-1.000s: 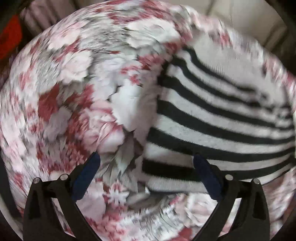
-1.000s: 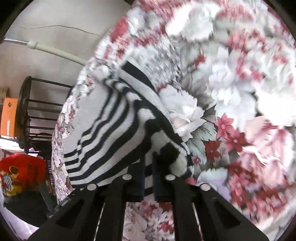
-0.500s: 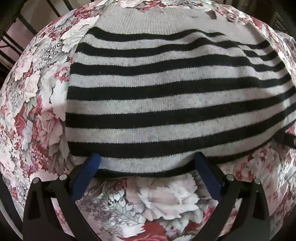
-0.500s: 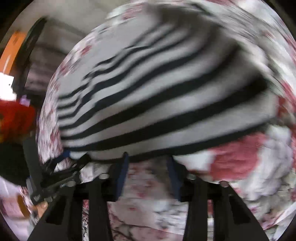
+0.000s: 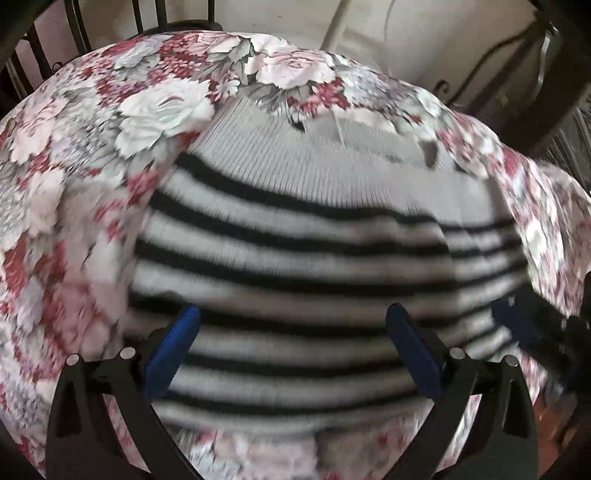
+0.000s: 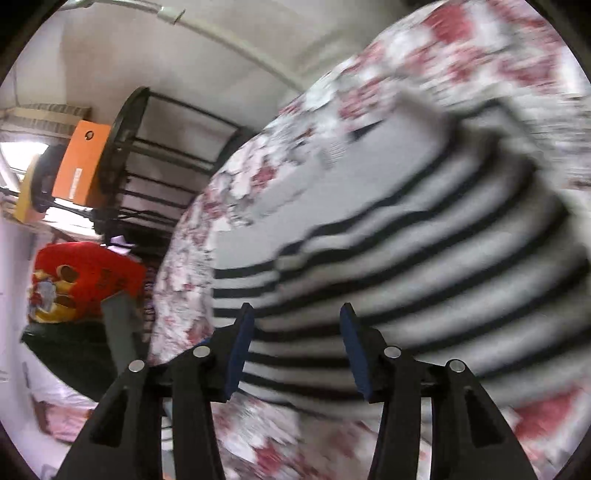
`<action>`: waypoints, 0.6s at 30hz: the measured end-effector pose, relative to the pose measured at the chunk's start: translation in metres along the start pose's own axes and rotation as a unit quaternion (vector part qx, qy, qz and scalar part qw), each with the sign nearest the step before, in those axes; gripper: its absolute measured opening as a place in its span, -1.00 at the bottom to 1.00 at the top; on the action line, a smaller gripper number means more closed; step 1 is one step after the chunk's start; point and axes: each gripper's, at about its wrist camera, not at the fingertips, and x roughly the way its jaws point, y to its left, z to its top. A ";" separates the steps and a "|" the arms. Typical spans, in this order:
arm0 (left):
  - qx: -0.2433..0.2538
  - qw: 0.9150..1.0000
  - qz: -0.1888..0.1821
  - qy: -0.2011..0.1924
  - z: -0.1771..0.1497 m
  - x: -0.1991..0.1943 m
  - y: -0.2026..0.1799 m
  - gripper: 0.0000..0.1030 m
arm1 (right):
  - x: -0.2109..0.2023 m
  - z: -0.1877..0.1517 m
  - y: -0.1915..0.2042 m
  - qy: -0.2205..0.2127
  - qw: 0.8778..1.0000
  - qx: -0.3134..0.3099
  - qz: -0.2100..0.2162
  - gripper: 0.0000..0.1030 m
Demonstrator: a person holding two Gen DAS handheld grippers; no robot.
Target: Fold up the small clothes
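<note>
A grey knit garment with black stripes [image 5: 295,236] lies spread flat on a floral bedcover [image 5: 74,177] of pink, red and white roses, filling the middle of the left wrist view; its plain grey far portion reaches toward the far edge of the cover, where a loose fold of the floral cloth overlaps the knit's far rim; its near hem runs across just past the fingertips, blurred by motion; the left gripper [image 5: 291,328] hangs steeply over the near stripes with its blue-padded jaws spread wide and nothing between the pads; bare floral cover lies open on the left of the garment and in a narrower band on the right, where the cloth drops off over an edge; at the right margin a dark blue shape sits by the garment's right side, too blurred to name; beyond the far edge stand the black bars of a metal frame [image 5: 147,14] against a pale wall; in the right wrist view the right gripper [image 6: 295,321] tilts over the same striped knit [image 6: 424,258], its jaws opening and no cloth caught between the blue pads; the garment's left edge shows a folded layer whose stripes step out of line with the layer beneath; left of the bed's edge the room falls away to a red printed bag [image 6: 81,284], an orange box [image 6: 79,166] and a black railing [image 6: 155,155].
</note>
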 end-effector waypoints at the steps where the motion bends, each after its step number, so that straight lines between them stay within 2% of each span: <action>1: -0.004 1.000 -0.008 -0.002 0.014 0.006 0.003 0.90 | 0.013 0.006 0.001 0.008 1.000 0.006 0.015 -0.04; 2: -0.008 1.000 -0.028 -0.005 0.022 0.009 0.002 0.90 | 0.021 0.010 0.001 0.011 0.999 0.013 0.029 -0.04; 4: -0.005 0.999 -0.045 -0.002 0.037 0.025 0.005 0.90 | 0.044 0.022 0.001 0.022 0.998 0.026 0.052 -0.02; 6: 0.011 1.000 -0.006 0.012 0.040 0.048 0.004 0.90 | 0.056 0.028 -0.019 0.033 0.997 0.058 0.048 -0.05; 7: 0.015 1.000 -0.002 0.014 0.038 0.054 0.005 0.90 | 0.058 0.028 -0.034 0.033 0.993 0.090 0.070 -0.30; 8: 0.024 1.000 0.005 0.012 0.035 0.056 0.005 0.90 | 0.059 0.028 -0.049 0.031 0.989 0.117 0.082 -0.80; 9: 0.036 0.999 0.016 0.006 0.034 0.055 0.001 0.92 | 0.058 0.029 -0.061 0.030 0.987 0.138 0.077 -1.00; 11: 0.067 0.996 0.065 -0.011 0.032 0.052 -0.007 0.92 | 0.045 0.035 -0.080 0.009 0.986 0.154 0.070 -1.00; 13: 0.073 0.990 0.115 -0.029 0.032 0.048 -0.002 0.92 | 0.020 0.041 -0.088 -0.043 0.988 0.144 0.017 -1.00; 14: 0.065 0.990 0.122 -0.030 0.030 0.046 0.010 0.92 | 0.011 0.043 -0.092 -0.056 0.988 0.145 0.009 -1.00; 15: 0.053 0.992 0.111 -0.025 0.029 0.046 0.021 0.92 | 0.005 0.044 -0.097 -0.064 0.987 0.150 0.002 -1.00; 17: 0.038 0.994 0.099 -0.022 0.026 0.042 0.037 0.90 | -0.021 0.043 -0.105 -0.107 0.980 0.160 -0.043 -1.00; 18: 0.037 0.994 0.104 -0.023 0.023 0.037 0.040 0.92 | -0.034 0.042 -0.106 -0.128 0.977 0.159 -0.061 -1.00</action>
